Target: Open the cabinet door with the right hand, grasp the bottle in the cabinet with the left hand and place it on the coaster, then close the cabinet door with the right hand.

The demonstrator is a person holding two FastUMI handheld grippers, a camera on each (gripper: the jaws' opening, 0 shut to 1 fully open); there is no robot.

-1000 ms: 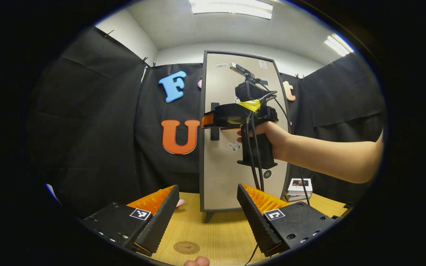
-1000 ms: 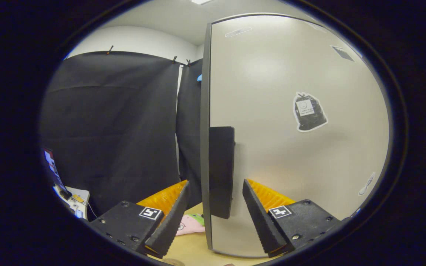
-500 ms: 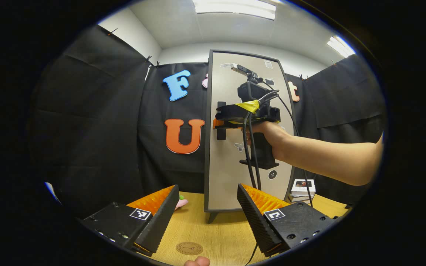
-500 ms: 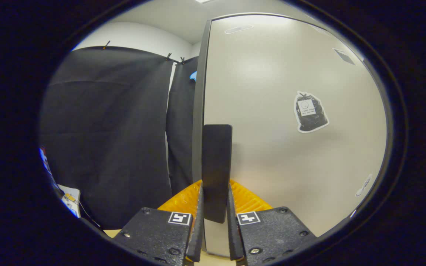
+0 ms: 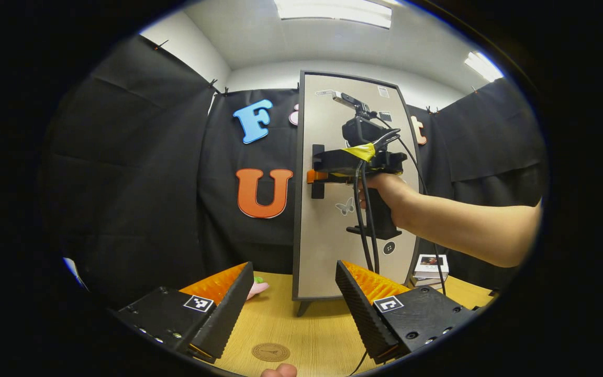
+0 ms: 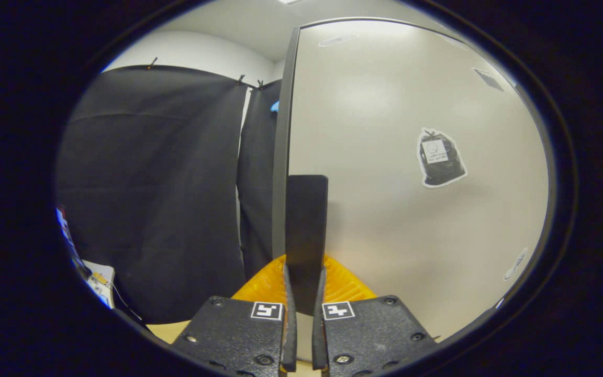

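In the right gripper view, the right gripper [image 6: 301,335] sits at the bottom centre of the frame, its two fingers pressed against either side of the black door handle [image 6: 305,230]. The handle stands upright along the left edge of the cabinet door [image 6: 411,220], which takes up the centre and right of the frame. The door appears closed, though the seam is hard to read at this angle.

In the left gripper view, the cabinet [image 5: 327,235] stands upright at centre frame on the wooden counter [image 5: 301,324]. A hand [image 5: 388,191] holds the right gripper [image 5: 316,175] level at the handle [image 5: 317,170], right of centre, with cables hanging below it.

The left gripper [image 5: 293,309] occupies the bottom of the frame, its fingers spread wide with nothing between them. The round coaster [image 5: 270,352] lies flat on the counter at the bottom centre, between those fingers, in front of the cabinet.

A pink object [image 5: 255,287] rests on the counter left of the cabinet base. A small box [image 5: 428,265] sits at lower right.
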